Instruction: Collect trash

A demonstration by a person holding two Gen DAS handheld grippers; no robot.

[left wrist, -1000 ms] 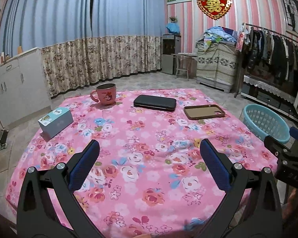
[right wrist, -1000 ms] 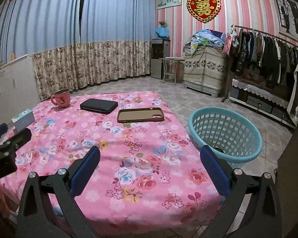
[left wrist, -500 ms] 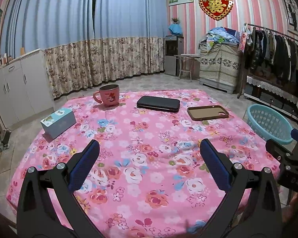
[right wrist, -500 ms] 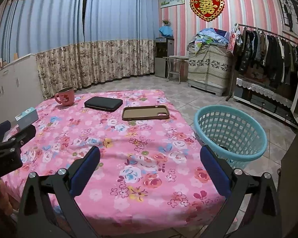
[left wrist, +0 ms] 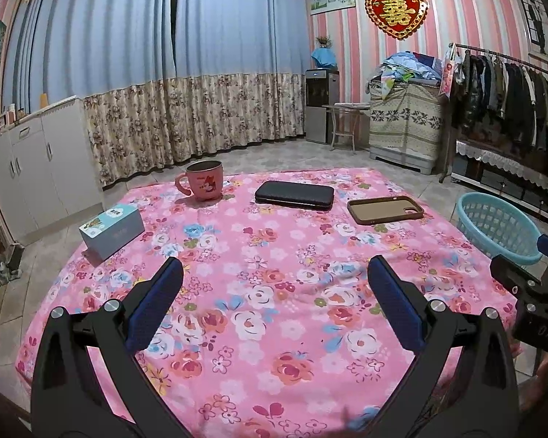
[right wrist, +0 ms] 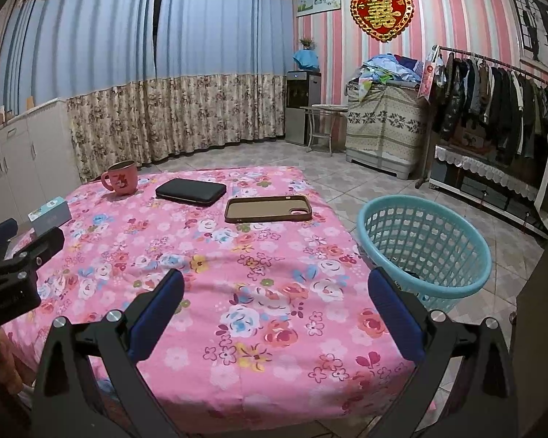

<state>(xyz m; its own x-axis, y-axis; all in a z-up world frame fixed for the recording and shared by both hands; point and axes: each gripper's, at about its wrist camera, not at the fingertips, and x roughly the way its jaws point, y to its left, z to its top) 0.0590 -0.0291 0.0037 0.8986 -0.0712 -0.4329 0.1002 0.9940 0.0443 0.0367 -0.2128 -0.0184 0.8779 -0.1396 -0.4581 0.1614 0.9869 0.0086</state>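
A turquoise plastic basket [right wrist: 425,248] stands on the floor at the table's right side; it also shows at the right edge of the left wrist view as basket [left wrist: 497,224]. A dark scrap lies inside it near the front rim. My left gripper [left wrist: 274,284] hovers open over the near part of the pink floral tablecloth [left wrist: 274,255], nothing between its blue pads. My right gripper [right wrist: 276,288] is open too, above the cloth's near right corner, beside the basket. No loose trash shows on the cloth.
On the cloth sit a pink mug [left wrist: 202,180], a black case [left wrist: 294,194], a brown phone case [left wrist: 385,210] and a light blue box [left wrist: 111,230]. White cabinets line the left wall; a clothes rack [right wrist: 493,109] stands at the right.
Both grippers have drawn back and up slightly, so the table objects look a little farther off. Both stay open and empty.
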